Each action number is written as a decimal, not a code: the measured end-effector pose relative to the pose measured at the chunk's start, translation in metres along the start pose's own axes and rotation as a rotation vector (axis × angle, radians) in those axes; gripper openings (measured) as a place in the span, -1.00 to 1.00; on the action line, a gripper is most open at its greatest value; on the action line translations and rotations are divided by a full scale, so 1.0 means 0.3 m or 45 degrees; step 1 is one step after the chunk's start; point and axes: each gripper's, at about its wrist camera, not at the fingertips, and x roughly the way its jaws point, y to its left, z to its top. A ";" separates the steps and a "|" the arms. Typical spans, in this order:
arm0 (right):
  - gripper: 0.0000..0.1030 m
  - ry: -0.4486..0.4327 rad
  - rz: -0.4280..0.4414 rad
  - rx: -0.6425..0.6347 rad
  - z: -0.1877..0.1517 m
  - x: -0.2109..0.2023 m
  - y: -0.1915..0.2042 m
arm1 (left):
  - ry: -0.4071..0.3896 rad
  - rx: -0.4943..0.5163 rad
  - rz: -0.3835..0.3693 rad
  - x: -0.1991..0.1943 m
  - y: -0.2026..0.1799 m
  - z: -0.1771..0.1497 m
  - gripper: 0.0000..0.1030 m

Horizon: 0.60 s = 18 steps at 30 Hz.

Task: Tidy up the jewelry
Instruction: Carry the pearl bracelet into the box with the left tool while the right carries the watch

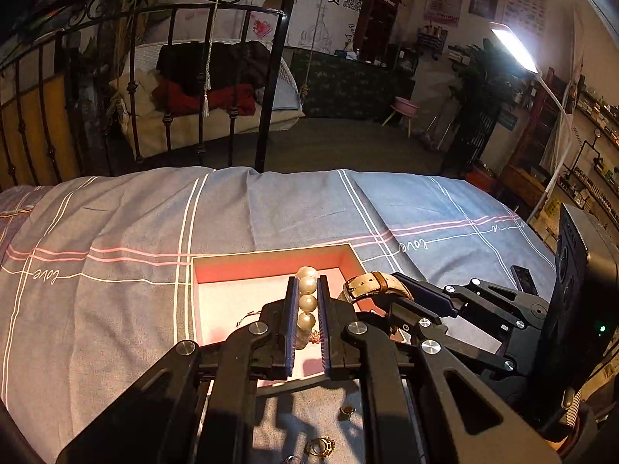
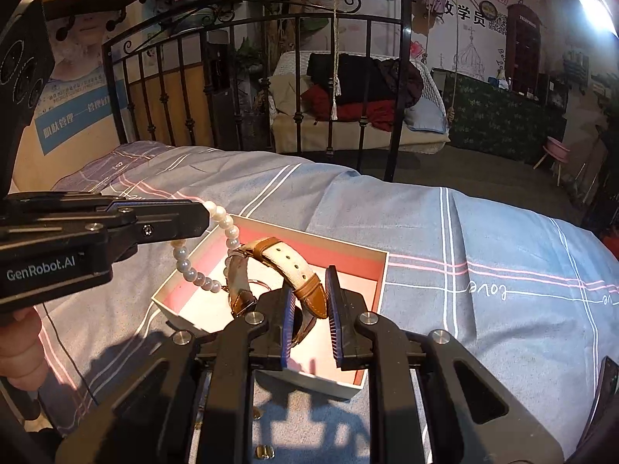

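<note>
From right wrist only: pearl bracelet's [image 2: 201, 266] hanging loop.

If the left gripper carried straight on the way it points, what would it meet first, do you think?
Probably the far wall of the open box: the left gripper, shut on the pearl bracelet, points down over it. Depth is unclear; it might clear the wall and land on the bedsheet.

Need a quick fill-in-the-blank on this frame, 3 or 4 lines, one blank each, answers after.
1. The left tongs are shut on a string of ____.
2. The right tongs hold a ____ by its strap.
3. Both pieces hang above an open box whose inner walls are ____.
4. The box sits on a blue-grey ____ with pink and white stripes.

Missing words: pearls; watch; pink; sheet
</note>
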 end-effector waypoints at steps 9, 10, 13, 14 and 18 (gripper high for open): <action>-0.68 0.059 -0.014 0.006 0.010 0.108 -0.021 | 0.034 -0.021 0.020 0.074 0.011 0.020 -0.82; -0.68 0.068 -0.013 0.009 0.008 0.120 -0.023 | 0.042 -0.025 0.022 0.083 0.012 0.021 -0.82; -0.68 0.092 -0.013 0.020 0.003 0.153 -0.025 | 0.067 -0.032 0.031 0.116 0.024 0.016 -0.82; -0.68 0.099 -0.011 0.024 0.001 0.161 -0.025 | 0.074 -0.035 0.033 0.126 0.028 0.015 -0.82; -0.68 0.121 0.002 0.033 -0.007 0.187 -0.032 | 0.092 -0.056 0.038 0.158 0.047 0.017 -0.82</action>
